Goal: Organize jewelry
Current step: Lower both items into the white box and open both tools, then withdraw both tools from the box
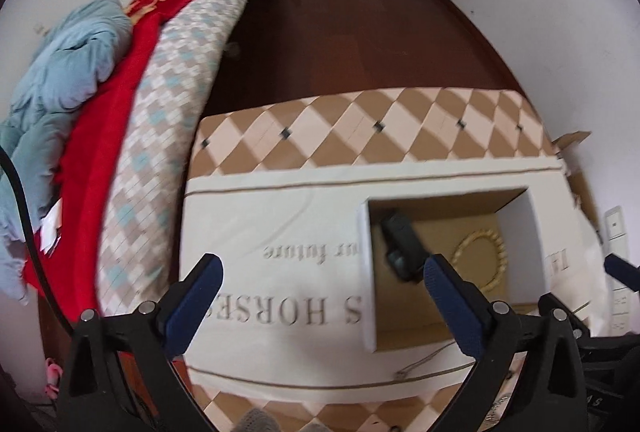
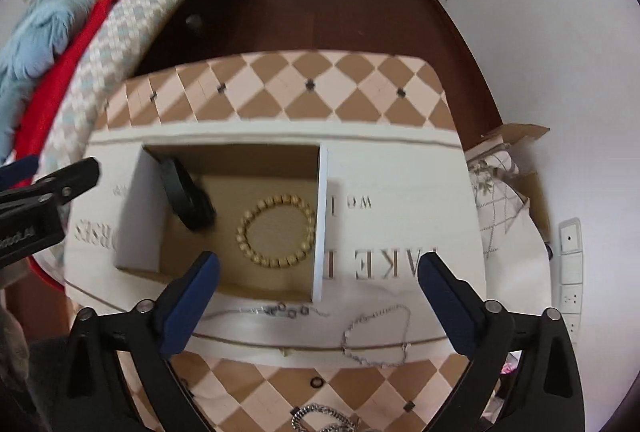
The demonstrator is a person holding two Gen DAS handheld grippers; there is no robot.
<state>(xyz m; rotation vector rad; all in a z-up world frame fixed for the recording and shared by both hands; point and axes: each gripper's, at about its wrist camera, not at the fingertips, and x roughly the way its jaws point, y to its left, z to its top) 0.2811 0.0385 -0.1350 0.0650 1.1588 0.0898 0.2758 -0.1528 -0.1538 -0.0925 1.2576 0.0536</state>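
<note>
Jewelry partly sorted: two pieces lie in the box [image 2: 320, 216], several are not yet in.

Ahead of my right tongs [image 2: 318, 272], spread wide and empty, the beaded bracelet [image 2: 275, 230] and black band [image 2: 186, 198] lie in the box. Just under those tongs a thin silver chain [image 2: 376, 334], a ringed chain [image 2: 276, 310], a small dark ring [image 2: 317, 382] and a heavy chain [image 2: 324, 418] wait outside. My left tongs [image 1: 322, 290] gape too, holding nothing.

A tan-and-cream diamond-checked tabletop [image 2: 352, 92] carries a white cloth with grey lettering [image 2: 400, 192]; a pale yellow beaded bracelet [image 2: 276, 230] lies in the brown-floored (cardboard-coloured) box [image 2: 224, 272].
</note>
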